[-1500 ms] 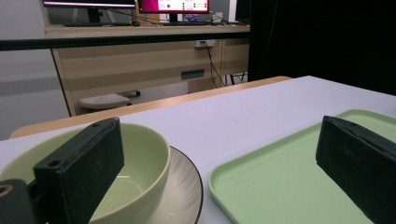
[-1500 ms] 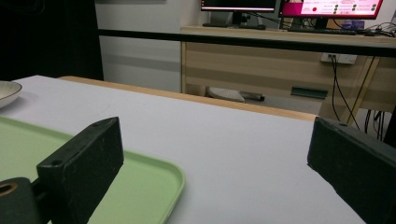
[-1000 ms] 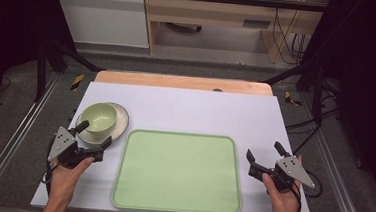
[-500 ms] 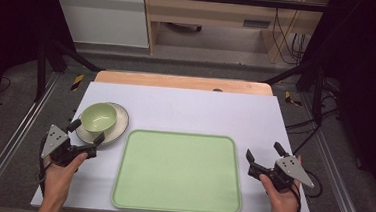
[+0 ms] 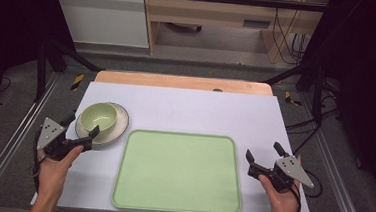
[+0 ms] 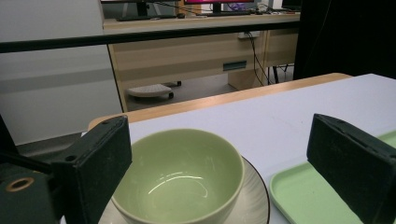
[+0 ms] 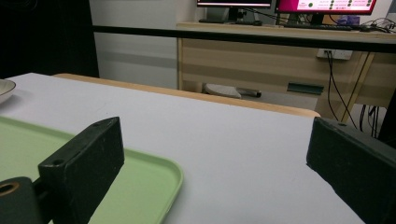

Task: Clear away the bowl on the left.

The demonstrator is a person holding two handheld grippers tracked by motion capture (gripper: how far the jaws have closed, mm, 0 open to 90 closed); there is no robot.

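A pale green bowl (image 5: 98, 117) stands on a cream plate (image 5: 119, 124) at the table's left. A light green tray (image 5: 179, 170) lies in the middle near the front. My left gripper (image 5: 82, 124) hovers at the plate's front-left edge and is open. Its jaws have just been closing a little, with nothing pressed between them. In the left gripper view the bowl (image 6: 182, 172) and plate (image 6: 254, 196) sit just ahead of that gripper (image 6: 224, 144). My right gripper (image 5: 263, 150) is open right of the tray, and nothing lies between its jaws (image 7: 215, 149).
The white tabletop (image 5: 200, 112) has a wooden strip along its far edge. Black frame legs stand at both far corners. Beyond the table are a wooden desk (image 7: 280, 51) and cables. The tray's corner (image 7: 140, 186) lies close to my right gripper's left jaw.
My left gripper has shifted a little to the left and risen, drawing back slightly from the bowl. The right gripper, bowl, plate and tray have stayed put.
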